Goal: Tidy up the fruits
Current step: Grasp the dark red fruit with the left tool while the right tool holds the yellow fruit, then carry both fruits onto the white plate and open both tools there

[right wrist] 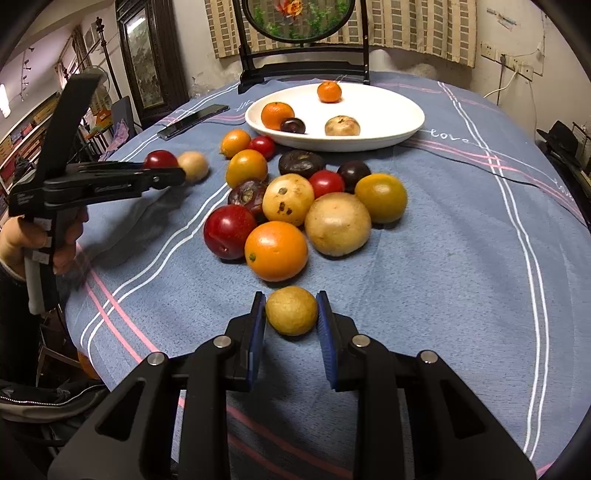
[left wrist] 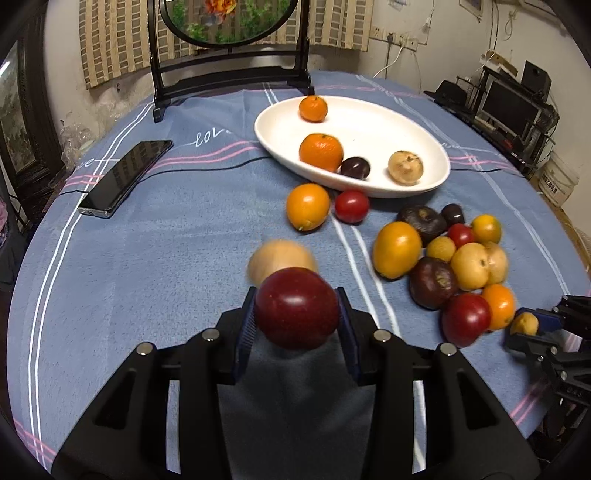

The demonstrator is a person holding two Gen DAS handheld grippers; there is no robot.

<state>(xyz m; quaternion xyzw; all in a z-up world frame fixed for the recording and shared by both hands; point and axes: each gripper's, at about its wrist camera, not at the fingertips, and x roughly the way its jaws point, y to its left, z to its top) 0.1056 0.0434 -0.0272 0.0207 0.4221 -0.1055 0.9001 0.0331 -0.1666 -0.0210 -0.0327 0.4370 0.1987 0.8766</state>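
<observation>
Fruit is held in both grippers—a red plum (left wrist: 297,308) clamped between the left gripper (left wrist: 297,325) pads, a small tan fruit (right wrist: 291,310) pinched between the right gripper (right wrist: 291,321) pads—presumably for the white dish (left wrist: 424,147) beyond the fingertips.

A checked curtain (left wrist: 110,40) hangs on the worn cream wall (right wrist: 517,22) behind the bench (left wrist: 147,258), with wall sockets (right wrist: 513,62) and cluttered shelving (left wrist: 517,107) alongside.

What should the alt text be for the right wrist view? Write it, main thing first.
The right gripper pinches a small tan fruit over a blue striped tablecloth. Beyond it a fruit pile fronts a white plate holding four fruits; at left, the left gripper holds a red fruit.
</observation>
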